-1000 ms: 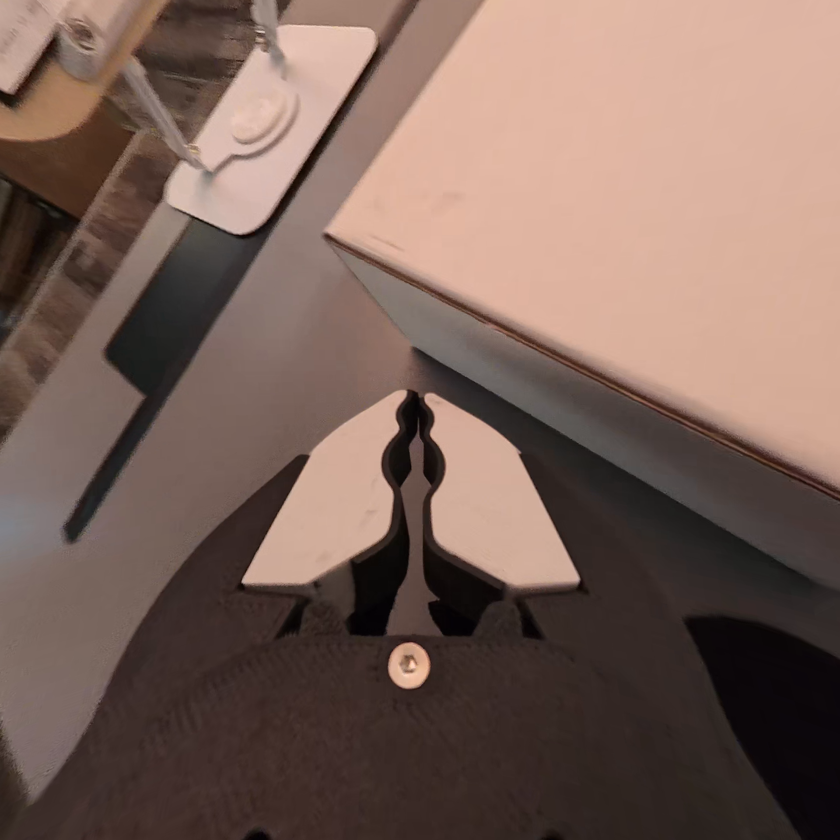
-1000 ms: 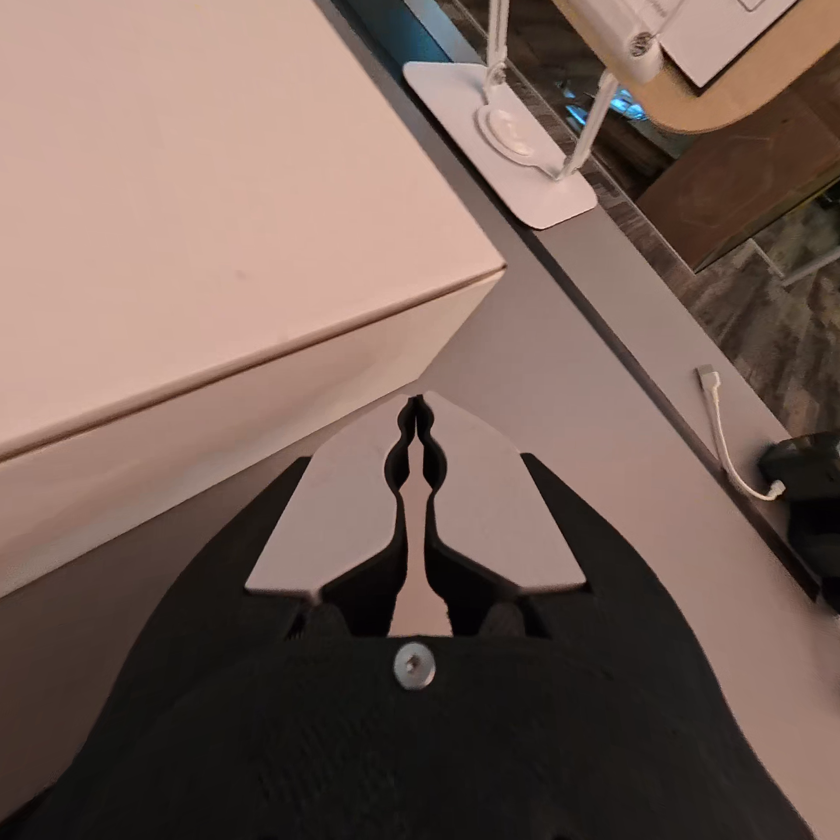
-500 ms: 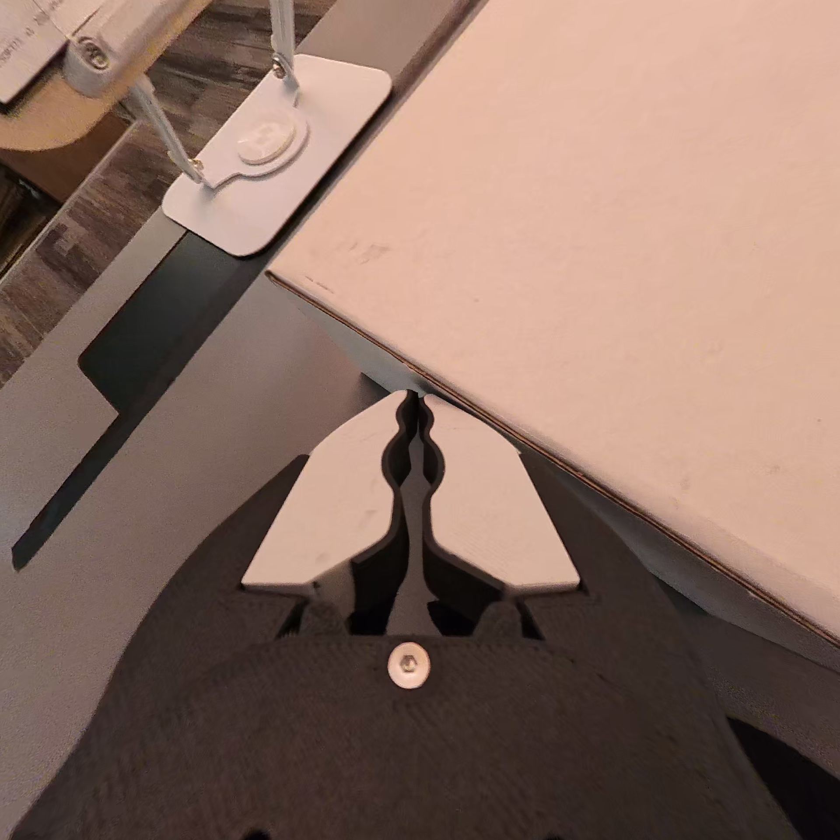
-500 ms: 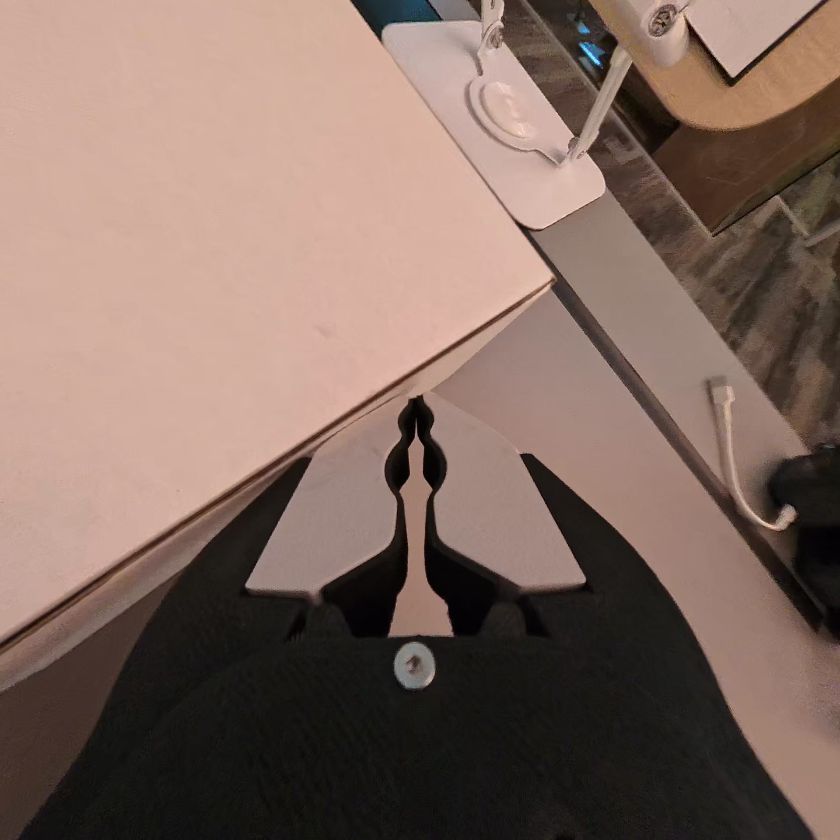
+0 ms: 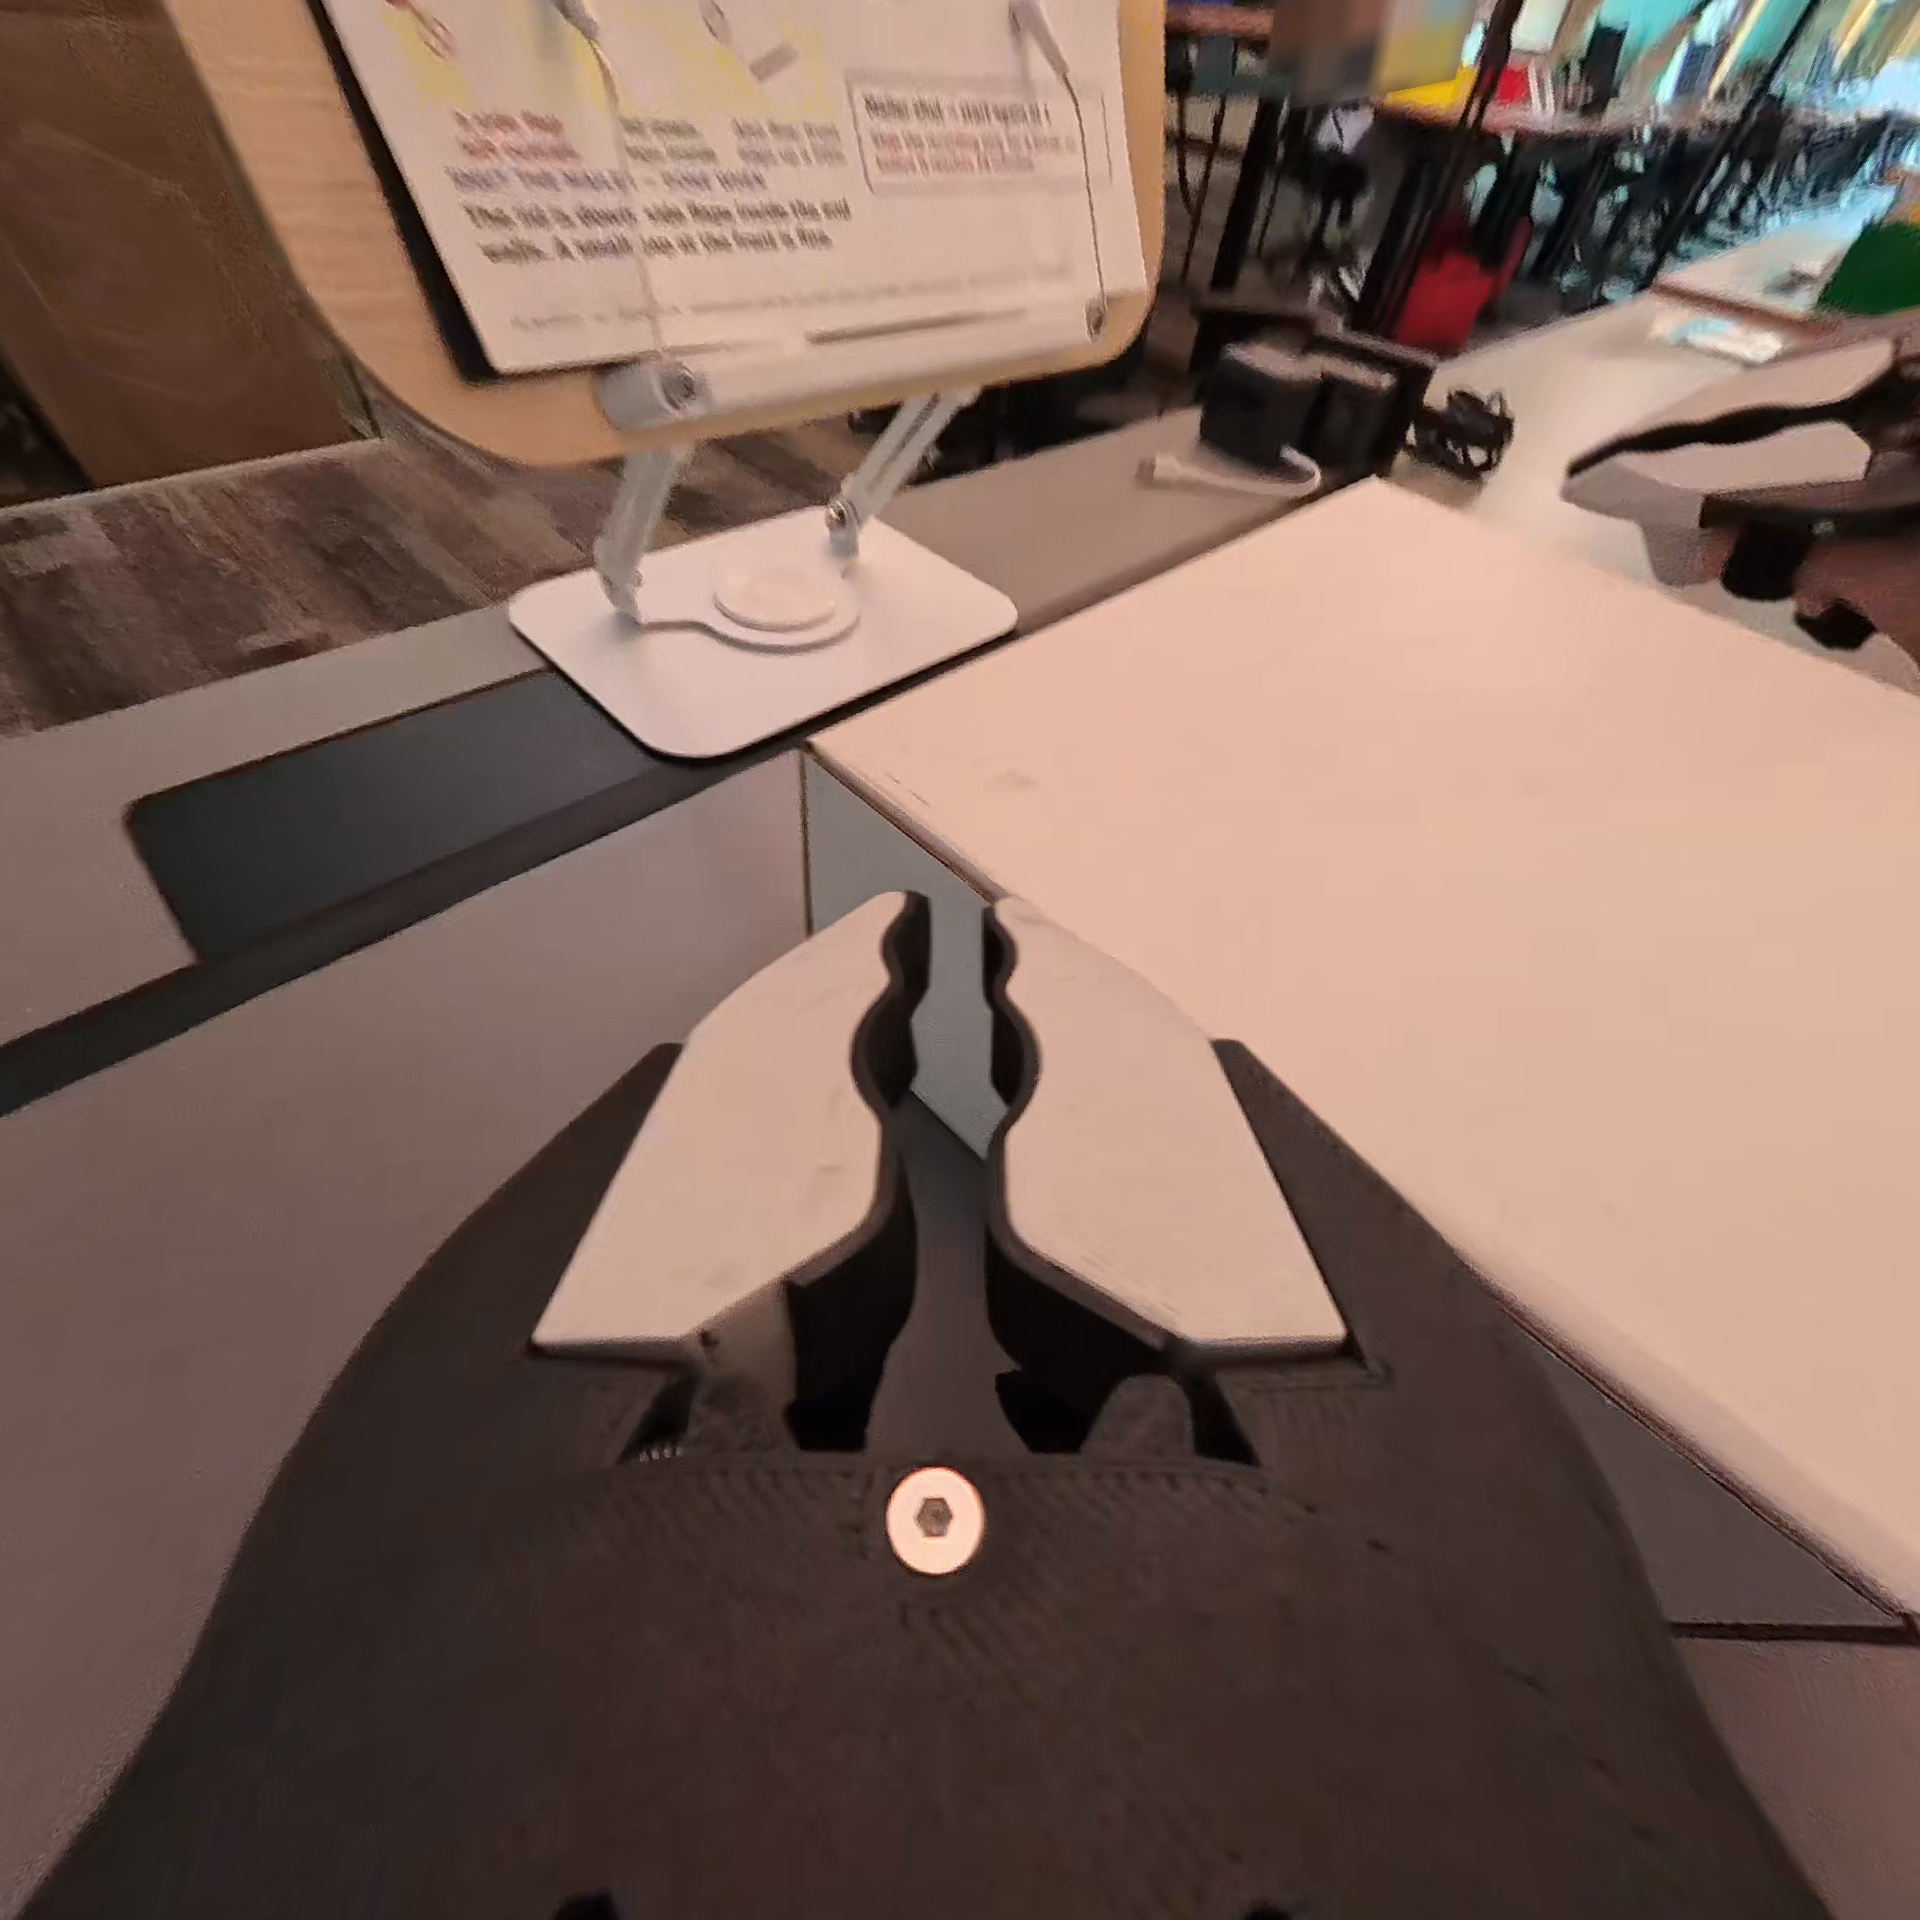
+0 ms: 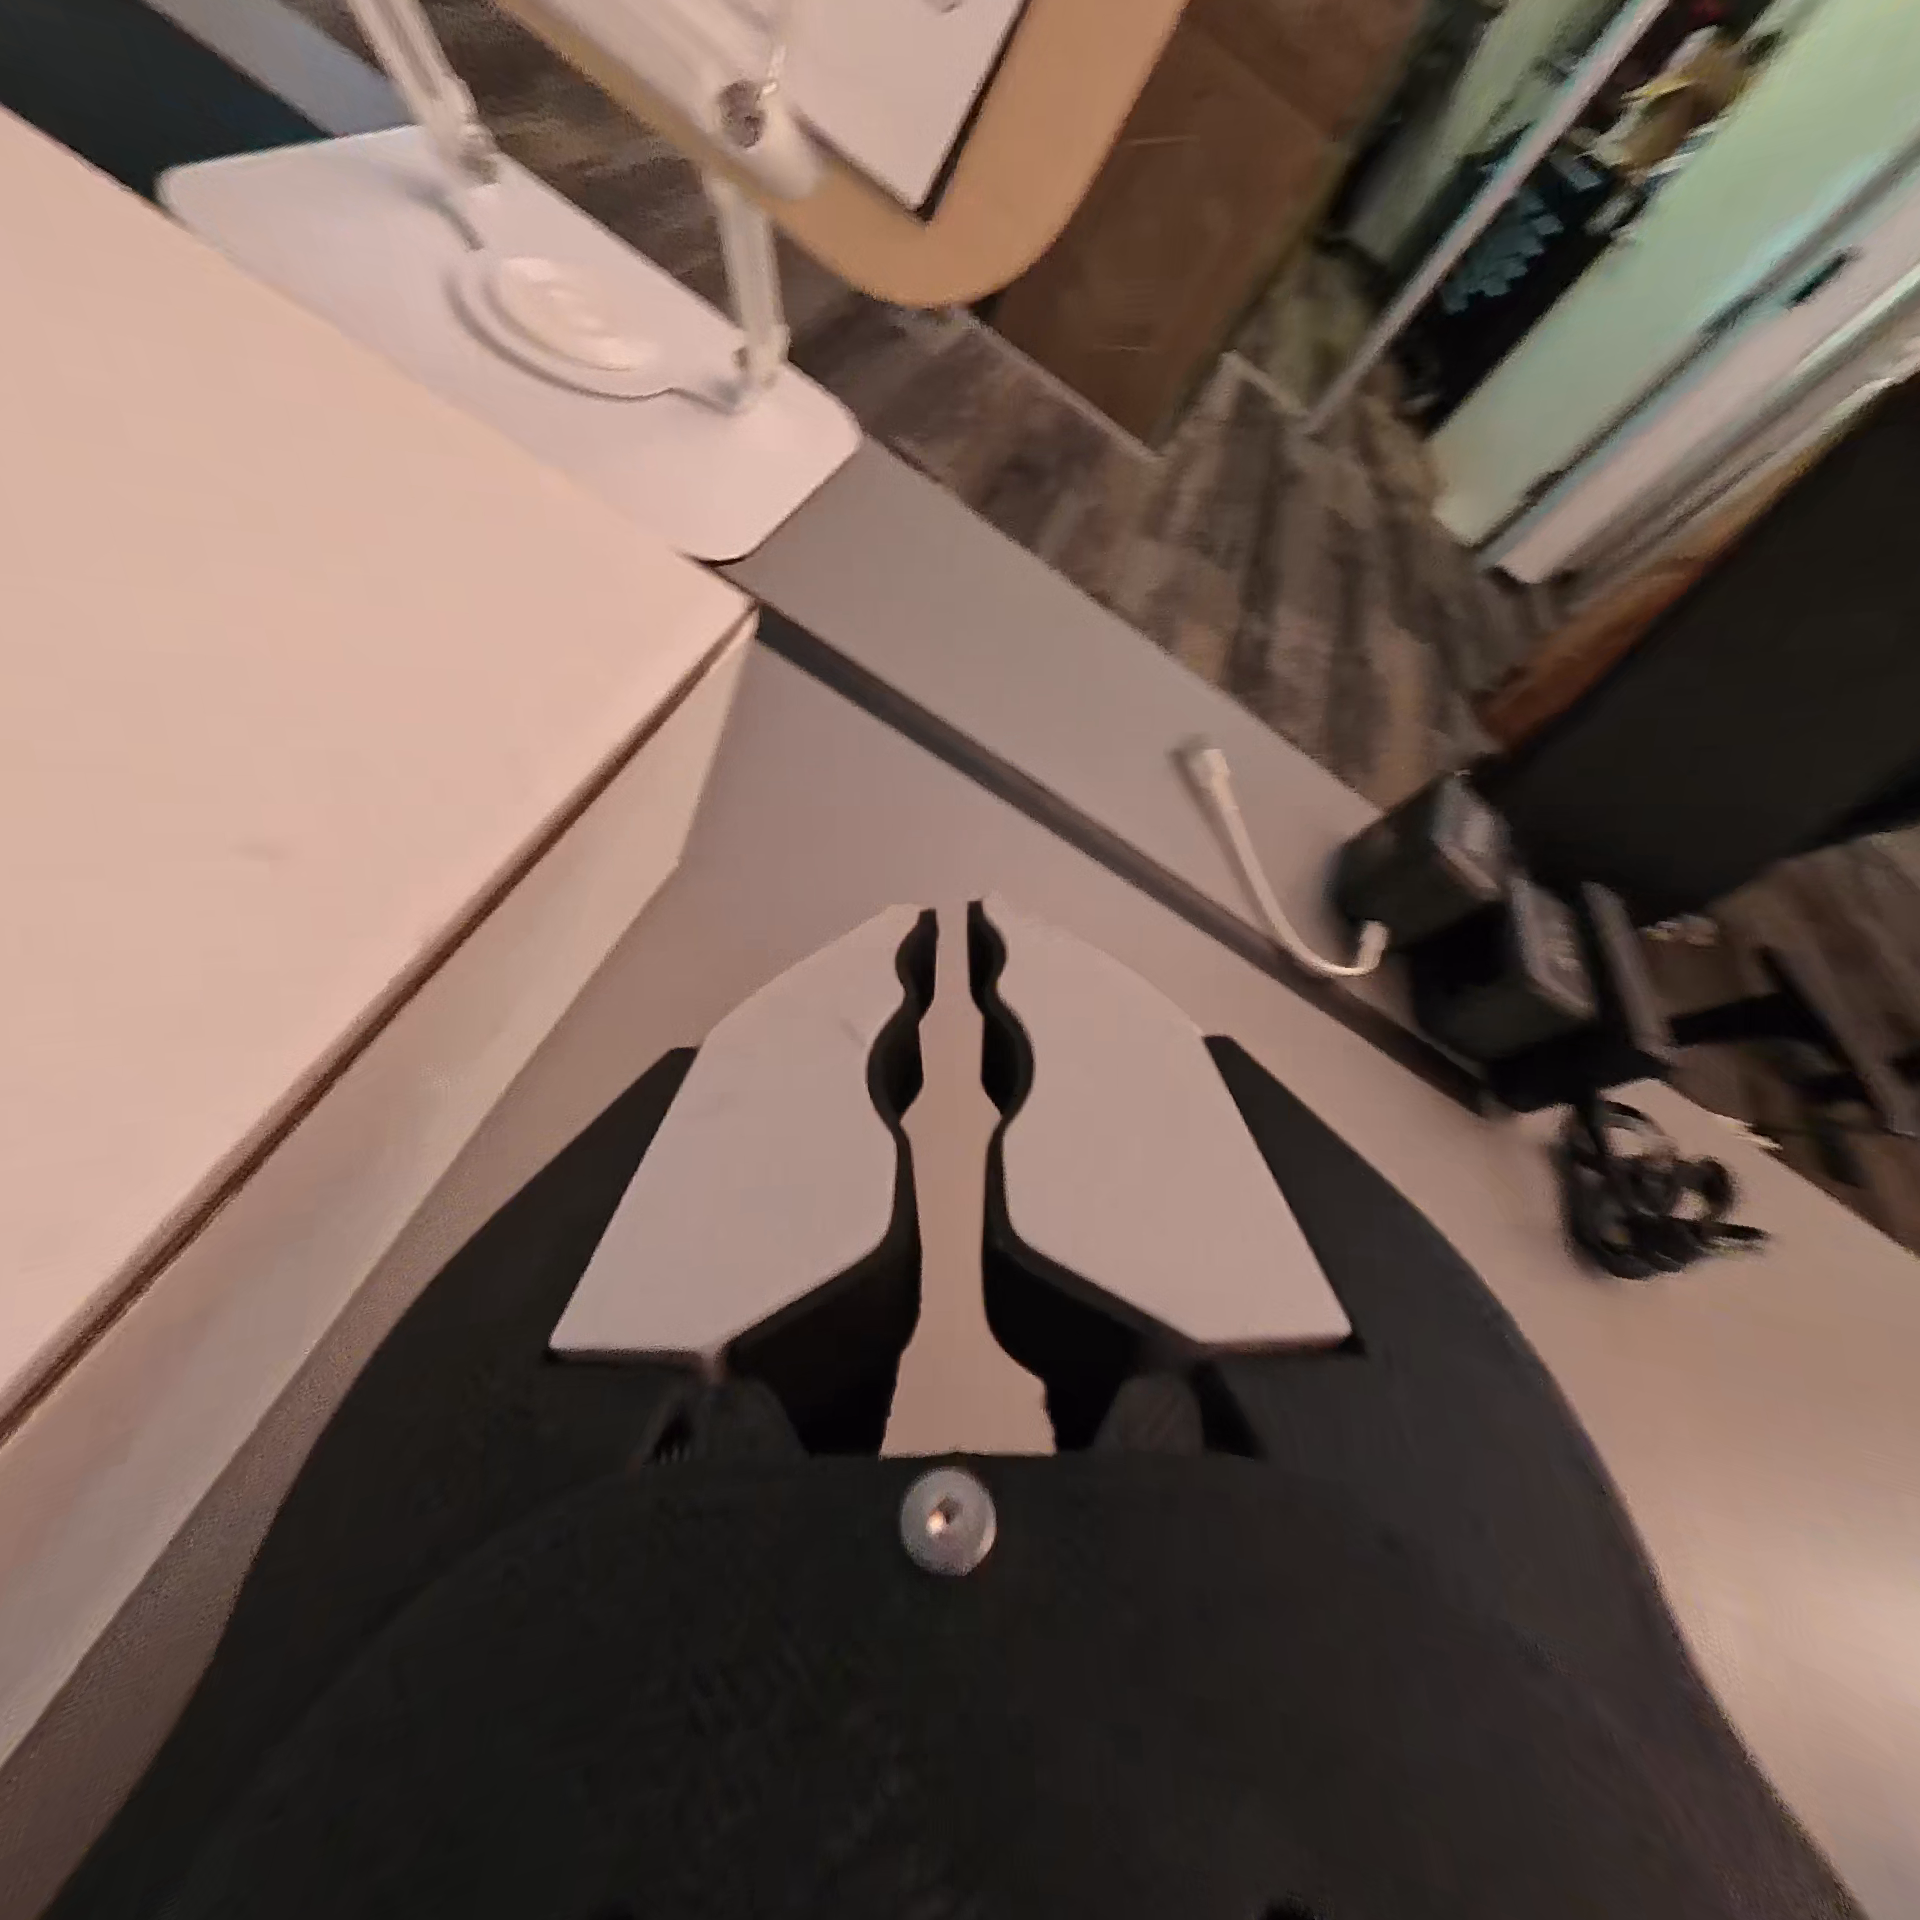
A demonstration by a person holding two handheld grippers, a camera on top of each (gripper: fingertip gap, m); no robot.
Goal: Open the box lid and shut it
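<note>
A large white box with a flat lid (image 5: 1403, 883) lies on the grey table (image 5: 364, 1039); the lid lies flat on the box walls. My left gripper (image 5: 954, 914) is at the box's left side, close to the side wall just under the lid edge, jaws a little apart and empty. In the right wrist view the box (image 6: 260, 675) is on the left. My right gripper (image 6: 953, 914) is beside the box's right side over bare table (image 6: 1039, 727), jaws slightly apart and empty. It also shows at the far right of the left wrist view (image 5: 1745, 468).
A white stand base (image 5: 769, 634) with a wooden board and a printed sheet (image 5: 779, 208) stands behind the box; it also shows in the right wrist view (image 6: 499, 343). A black charger (image 6: 1455, 883) and white cable (image 6: 1247, 852) lie at the table's right edge.
Both grippers have drawn back from under the lid edge and tilted up. Both jaws, shut before, now stand slightly apart. The lid lies flat on the box.
</note>
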